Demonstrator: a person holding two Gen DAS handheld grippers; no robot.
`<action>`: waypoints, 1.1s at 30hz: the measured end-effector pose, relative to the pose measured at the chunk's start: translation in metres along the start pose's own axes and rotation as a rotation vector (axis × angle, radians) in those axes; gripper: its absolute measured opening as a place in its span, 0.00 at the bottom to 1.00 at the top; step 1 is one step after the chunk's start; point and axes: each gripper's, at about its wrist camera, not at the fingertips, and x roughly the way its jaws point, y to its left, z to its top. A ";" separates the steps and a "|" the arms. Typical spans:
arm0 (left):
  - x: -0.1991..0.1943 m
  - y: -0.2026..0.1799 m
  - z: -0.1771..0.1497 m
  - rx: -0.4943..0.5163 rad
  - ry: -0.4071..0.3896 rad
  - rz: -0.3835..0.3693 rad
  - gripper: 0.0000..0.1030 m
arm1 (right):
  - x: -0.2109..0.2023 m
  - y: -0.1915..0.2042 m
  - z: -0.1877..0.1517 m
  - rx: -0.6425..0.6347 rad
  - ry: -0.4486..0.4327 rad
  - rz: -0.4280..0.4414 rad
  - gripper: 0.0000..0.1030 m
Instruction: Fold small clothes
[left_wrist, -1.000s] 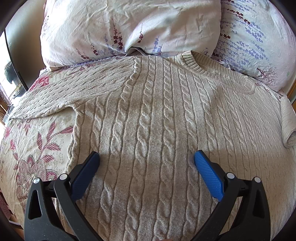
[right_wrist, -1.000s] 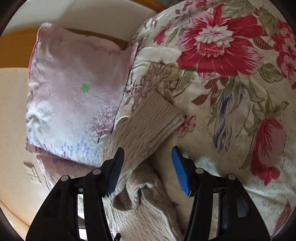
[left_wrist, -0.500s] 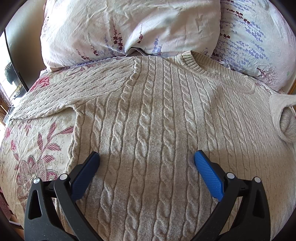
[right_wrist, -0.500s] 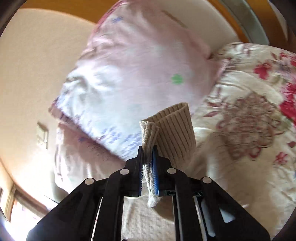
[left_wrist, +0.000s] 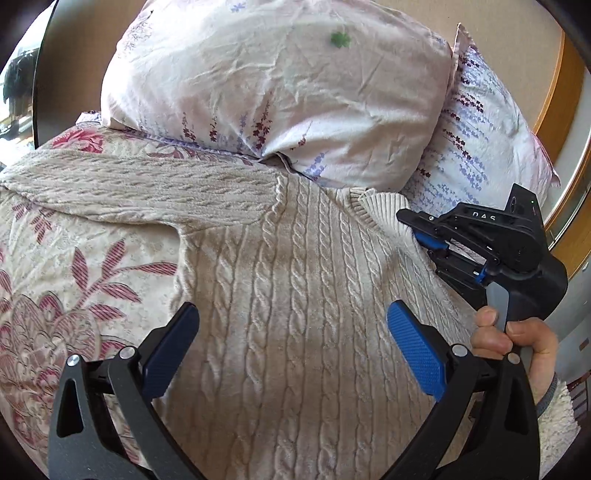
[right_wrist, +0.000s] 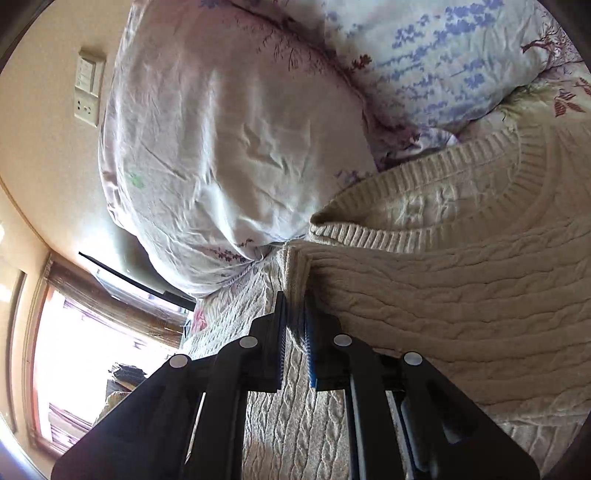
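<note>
A cream cable-knit sweater (left_wrist: 295, 295) lies flat on the floral bedspread (left_wrist: 85, 288), neck toward the pillows. Its left sleeve (left_wrist: 140, 192) stretches out to the left. My left gripper (left_wrist: 291, 350) is open and empty, hovering over the sweater's body. My right gripper (right_wrist: 294, 332) is shut on the ribbed cuff of the right sleeve (right_wrist: 443, 295), which is folded across the chest below the collar (right_wrist: 424, 184). In the left wrist view the right gripper (left_wrist: 413, 225) holds the cuff (left_wrist: 384, 206) near the neckline.
Two floral pillows (left_wrist: 280, 85) (left_wrist: 487, 140) lie at the head of the bed, touching the sweater's collar. A wooden headboard (left_wrist: 554, 85) and wall stand behind. A window (right_wrist: 92, 350) and a wall socket (right_wrist: 86, 88) show in the right wrist view.
My right gripper has carried the right sleeve cuff from the sweater's right side over the chest to the neckline. The left gripper stayed open and tilted up a little toward the pillows.
</note>
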 end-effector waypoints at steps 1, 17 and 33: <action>-0.003 0.005 0.003 0.021 -0.006 0.015 0.98 | 0.004 0.003 -0.003 -0.006 0.011 0.003 0.09; -0.028 0.128 0.042 -0.294 -0.126 0.008 0.98 | 0.044 0.037 -0.046 -0.153 0.193 -0.086 0.41; -0.007 0.228 0.059 -0.691 -0.006 -0.104 0.67 | -0.048 0.055 -0.069 -0.245 0.124 0.159 0.78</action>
